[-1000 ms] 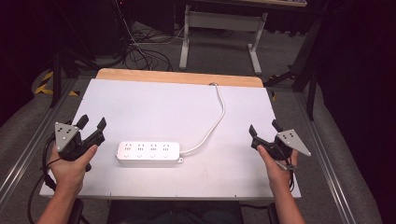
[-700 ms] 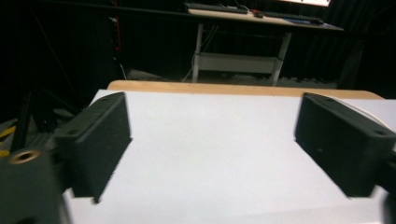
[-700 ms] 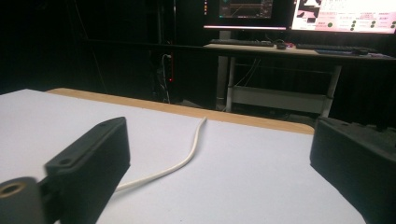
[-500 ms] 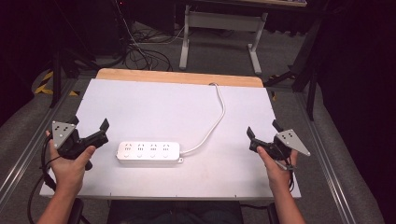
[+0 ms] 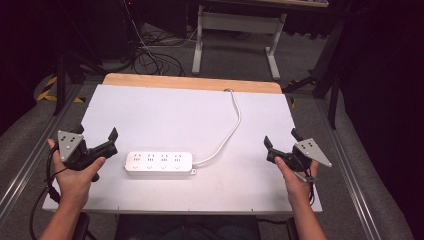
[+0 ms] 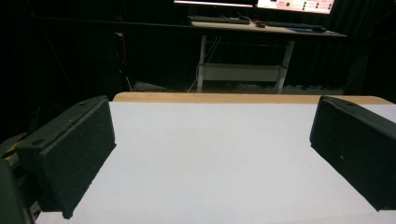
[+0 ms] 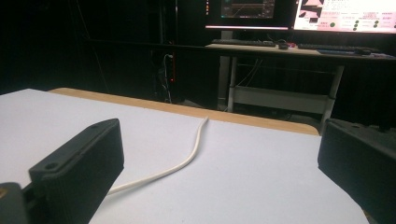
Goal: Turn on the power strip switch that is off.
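Observation:
A white power strip (image 5: 159, 162) with several sockets lies flat near the front of the white table (image 5: 175, 115). Its white cable (image 5: 235, 125) curves away to the far edge and also crosses the right gripper view (image 7: 187, 161). My left gripper (image 5: 97, 132) is held at the table's left edge, just left of the strip, open with nothing between its jaws (image 6: 215, 121). My right gripper (image 5: 281, 138) hovers near the right edge, well right of the strip, open and empty too (image 7: 219, 149).
A wooden strip (image 5: 192, 82) borders the table's far edge. Behind it stand a desk frame (image 5: 235, 30) and loose floor cables (image 5: 150, 55). A desk with monitors (image 7: 299, 14) stands at the back. Metal rails (image 5: 350, 170) run along both sides.
The left gripper's jaws have spread wider apart while the hand stayed near the left edge. The right gripper has barely moved.

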`<state>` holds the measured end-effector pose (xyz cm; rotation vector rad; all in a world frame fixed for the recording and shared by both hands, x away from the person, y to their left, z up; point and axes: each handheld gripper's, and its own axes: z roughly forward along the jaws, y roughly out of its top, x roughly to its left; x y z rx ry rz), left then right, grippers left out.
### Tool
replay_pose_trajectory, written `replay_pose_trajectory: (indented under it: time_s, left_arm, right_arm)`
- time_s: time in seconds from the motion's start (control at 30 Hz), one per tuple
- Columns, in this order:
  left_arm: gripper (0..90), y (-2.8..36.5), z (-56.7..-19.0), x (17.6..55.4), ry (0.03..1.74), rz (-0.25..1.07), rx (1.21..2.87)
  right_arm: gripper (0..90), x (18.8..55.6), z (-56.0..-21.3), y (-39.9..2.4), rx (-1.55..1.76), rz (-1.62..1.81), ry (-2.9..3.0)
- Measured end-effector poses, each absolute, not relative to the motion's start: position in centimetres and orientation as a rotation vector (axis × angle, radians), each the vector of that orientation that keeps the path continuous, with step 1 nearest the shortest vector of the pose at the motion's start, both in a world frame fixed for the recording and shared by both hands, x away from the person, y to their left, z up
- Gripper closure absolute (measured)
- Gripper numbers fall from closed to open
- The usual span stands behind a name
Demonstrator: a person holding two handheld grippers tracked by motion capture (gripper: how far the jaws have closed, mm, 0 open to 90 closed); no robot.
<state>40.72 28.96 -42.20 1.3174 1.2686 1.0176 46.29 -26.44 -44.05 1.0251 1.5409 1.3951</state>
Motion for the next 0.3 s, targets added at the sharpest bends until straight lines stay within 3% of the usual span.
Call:
replay_pose_trajectory:
  time_s: [0.3]
  left_arm:
    - [1.5, 28.95, -42.41, 40.66, 1.239, 1.024, 1.327]
  right_arm:
    - [1.1, 46.28, -44.04, -26.42, 1.017, 1.392, 1.545]
